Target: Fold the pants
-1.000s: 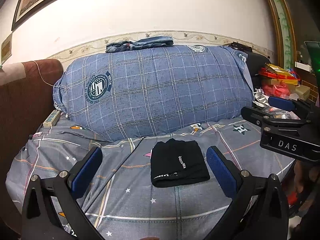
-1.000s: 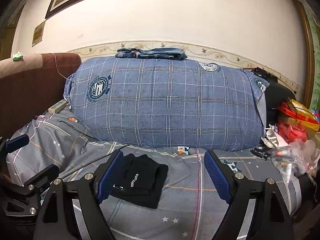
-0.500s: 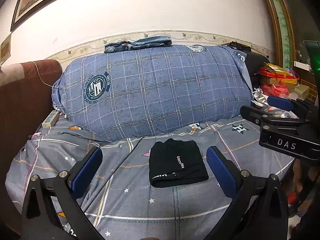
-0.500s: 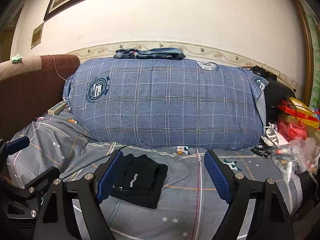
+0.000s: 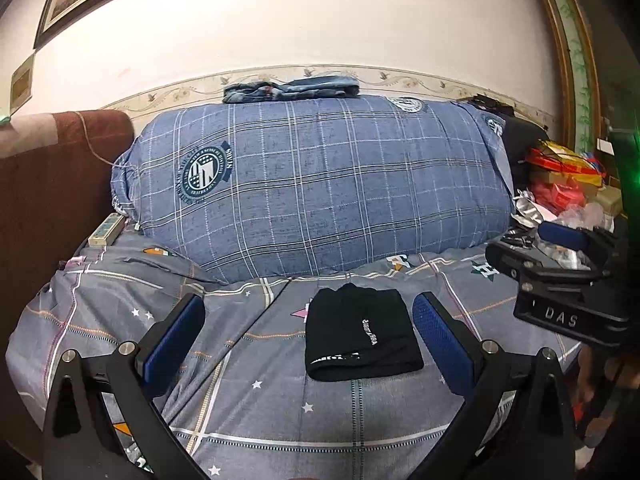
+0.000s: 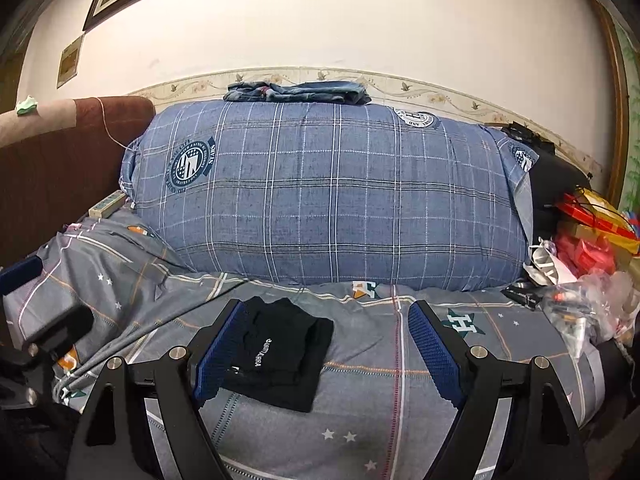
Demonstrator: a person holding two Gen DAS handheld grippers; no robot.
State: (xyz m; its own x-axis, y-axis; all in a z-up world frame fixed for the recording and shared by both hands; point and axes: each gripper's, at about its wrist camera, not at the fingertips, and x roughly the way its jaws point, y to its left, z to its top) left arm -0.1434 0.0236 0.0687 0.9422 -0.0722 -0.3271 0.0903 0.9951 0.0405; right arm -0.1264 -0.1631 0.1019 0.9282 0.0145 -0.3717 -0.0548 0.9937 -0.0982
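Item: pants, black, already folded to a compact rectangle, laid flat on the grey bedsheet in front of the blue plaid bolster
Left gripper: jaws spread wide, nothing held, raised short of the pants
Right gripper: jaws spread wide, nothing held, pants seen past its left pad
Step judged: fold complete, or nearly so; both tools are best kept clear so the stack is not dragged; loose edges, if any, are best pressed flat from above, not pinched
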